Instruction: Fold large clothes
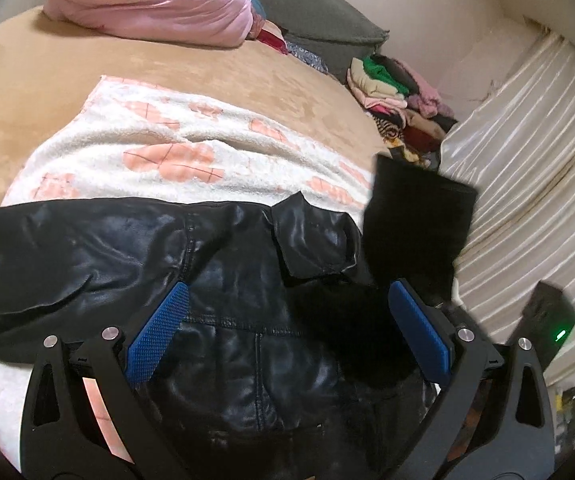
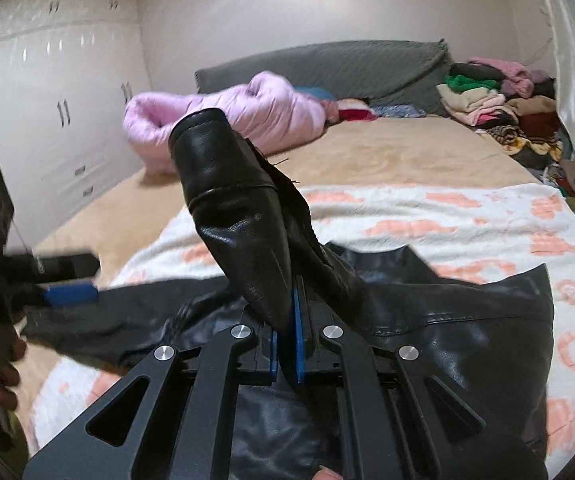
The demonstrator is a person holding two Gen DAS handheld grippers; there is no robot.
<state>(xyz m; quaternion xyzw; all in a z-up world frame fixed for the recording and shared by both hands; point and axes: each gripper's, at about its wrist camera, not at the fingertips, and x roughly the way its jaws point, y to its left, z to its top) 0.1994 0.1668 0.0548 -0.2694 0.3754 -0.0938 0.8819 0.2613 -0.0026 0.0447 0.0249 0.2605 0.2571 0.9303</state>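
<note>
Right gripper: clenched on black jacket sleeve, cuff raised upright. Left gripper: spread wide, hovering above jacket on bed.

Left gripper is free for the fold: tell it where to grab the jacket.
Take the flat left sleeve of the jacket near its cuff, from above: it lies spread on the blanket, while the right gripper already pinches the other sleeve.

Black leather jacket lies spread (sleeve raised).
</note>
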